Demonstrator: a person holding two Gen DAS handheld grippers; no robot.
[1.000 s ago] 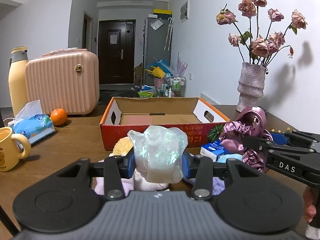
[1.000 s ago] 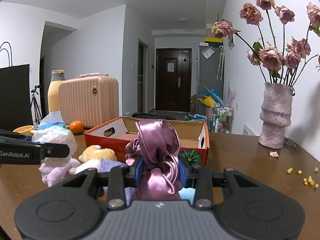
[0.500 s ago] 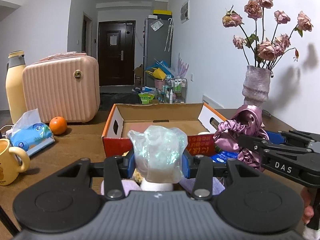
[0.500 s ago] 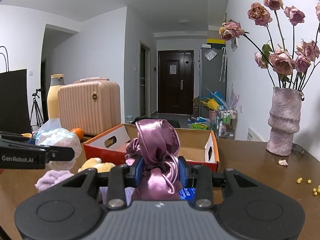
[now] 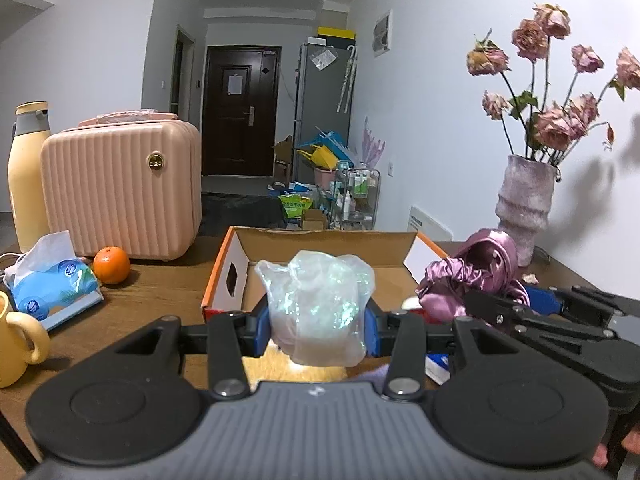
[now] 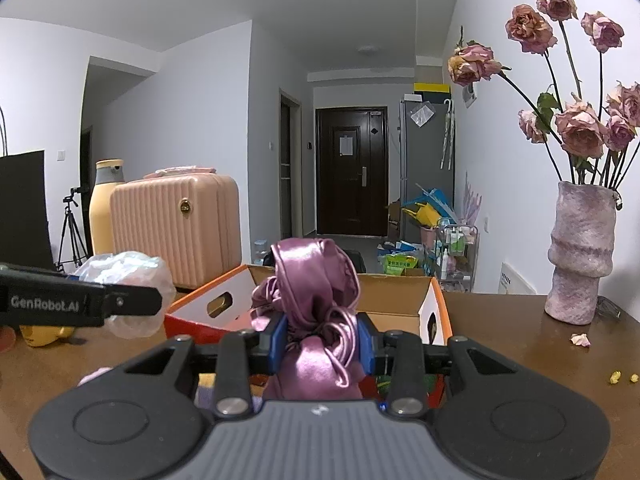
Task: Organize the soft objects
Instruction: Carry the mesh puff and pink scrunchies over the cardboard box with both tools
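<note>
— Left wrist view: what is the left tool [image 5: 316, 322] gripping?
— It is clamping a crumpled clear plastic bag [image 5: 318, 306]; the bag is hanging just in front of the open cardboard box [image 5: 320, 242] on the desk [image 5: 160, 292].
— And the right tool [image 6: 322, 344]?
— Its pads are pinching a purple satin pouch [image 6: 316, 320], also before the box.
</note>
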